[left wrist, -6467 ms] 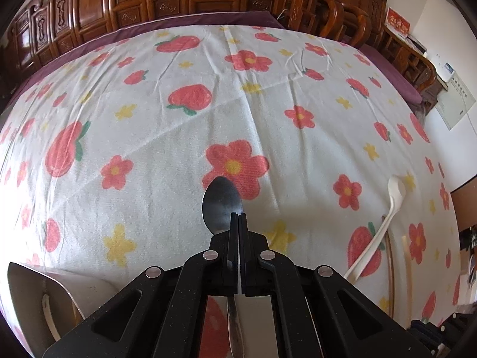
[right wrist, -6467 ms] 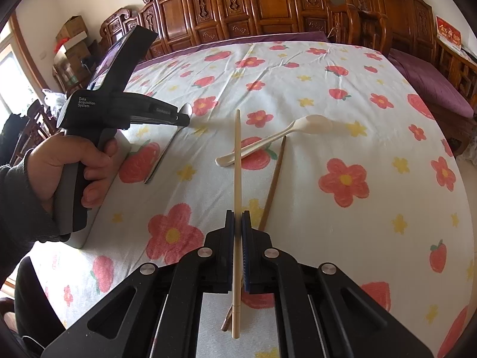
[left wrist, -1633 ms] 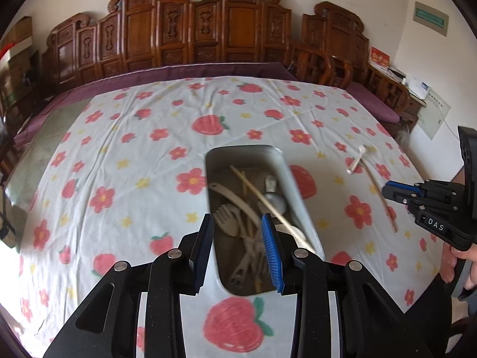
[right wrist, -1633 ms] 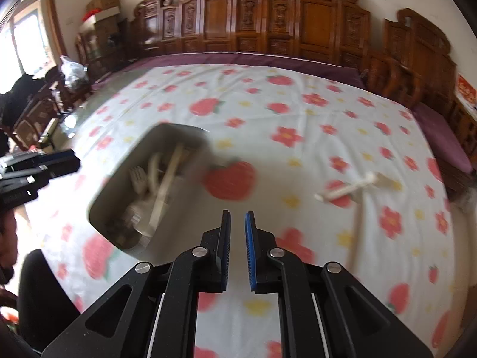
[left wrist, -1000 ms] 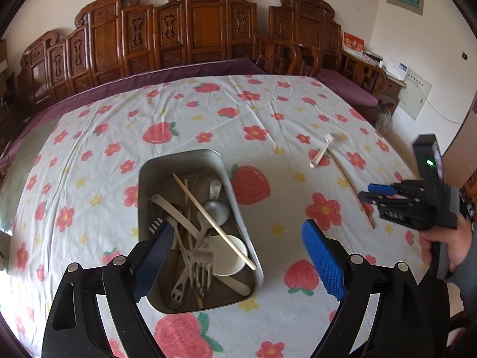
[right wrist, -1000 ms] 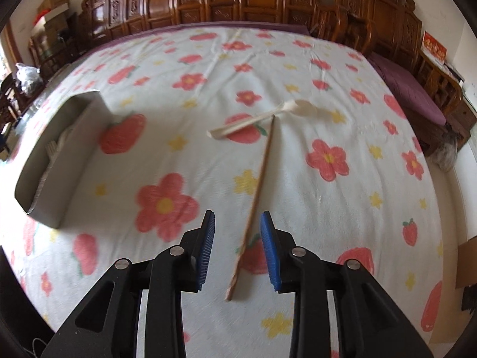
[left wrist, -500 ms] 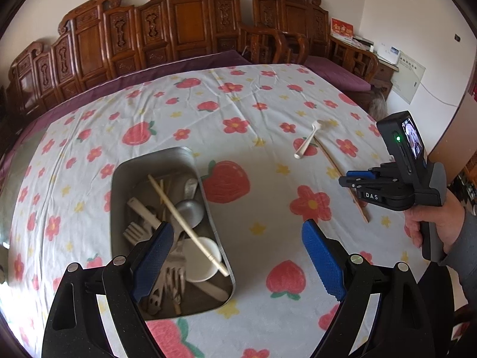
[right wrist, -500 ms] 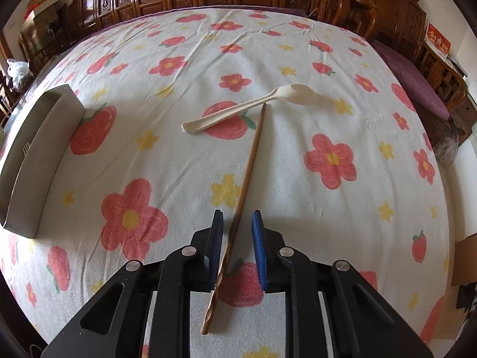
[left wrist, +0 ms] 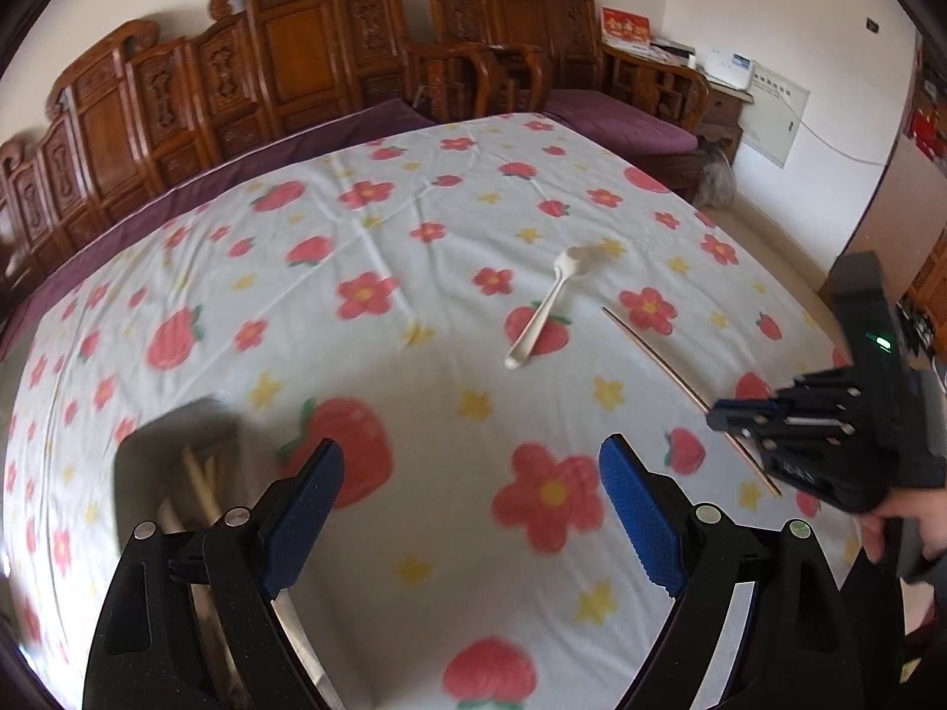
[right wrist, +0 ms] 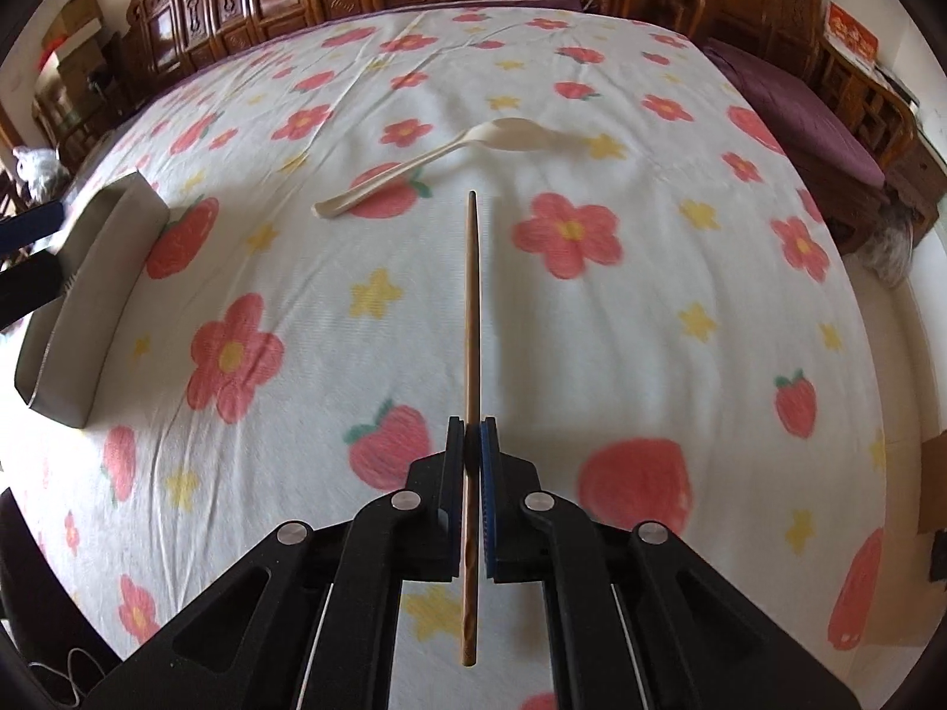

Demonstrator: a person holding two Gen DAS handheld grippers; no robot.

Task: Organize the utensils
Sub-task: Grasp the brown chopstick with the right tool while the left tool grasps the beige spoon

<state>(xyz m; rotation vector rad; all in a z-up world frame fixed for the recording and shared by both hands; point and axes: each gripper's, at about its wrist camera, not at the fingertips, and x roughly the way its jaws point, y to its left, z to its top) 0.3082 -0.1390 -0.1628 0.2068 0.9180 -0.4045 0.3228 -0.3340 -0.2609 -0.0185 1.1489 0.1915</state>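
1. Floral cloth with red flowers and strawberries covers our worktop (right wrist: 680, 319), which sits in front of a row of carved wooden chairs (left wrist: 284, 77).
2. Nearest to us, our right hand-held gripper (right wrist: 470, 444) has just been closing; its pads now pinch the brown chopstick (right wrist: 472, 296), where a second ago they stood either side of it.
3. Our left hand-held gripper (left wrist: 467, 509) hangs wide open with nothing between its pads. It has swung away from the metal tray (right wrist: 89, 272), now at the lower left of its view.
4. Further out, the white spoon (right wrist: 438, 157) lies alone on the cloth, just beyond the chopstick's tip.
5. We judge the chopstick secured and ready to carry to the tray, with the spoon the last piece left.
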